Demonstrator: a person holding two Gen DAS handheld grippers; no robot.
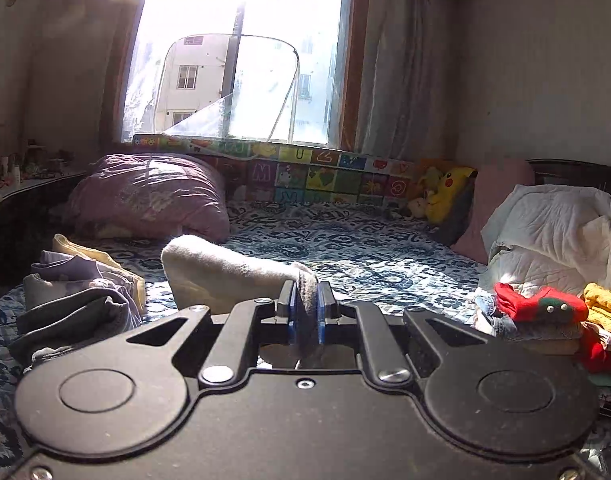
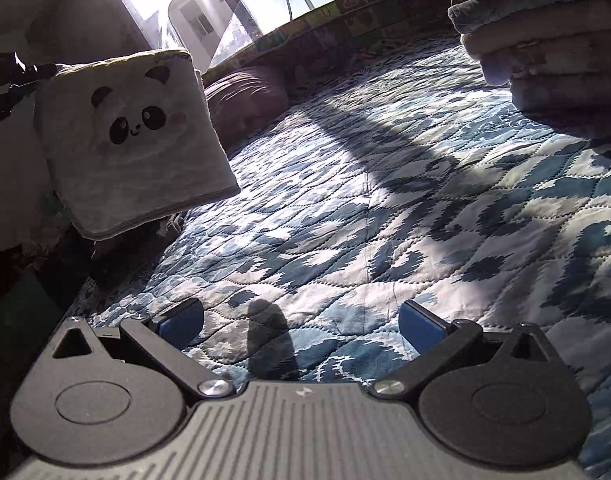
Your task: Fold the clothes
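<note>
My left gripper (image 1: 306, 300) is clamped on the folded panda cloth (image 2: 133, 136), holding it above the bed's (image 2: 385, 220) left side. My right gripper (image 2: 301, 320) hangs wide open and empty, low over the near quilt.

letters "m" and "u" show on tiles of the alphabet mat (image 1: 289, 172); other tiles too blurred.

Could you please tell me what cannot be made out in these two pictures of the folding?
- Left wrist view: the cloth shows no front; the left gripper covers its pinched corner.
- Right wrist view: the stack of clothes is cut off by the frame's edge.
- Left wrist view: items on the side shelf are too small.
</note>
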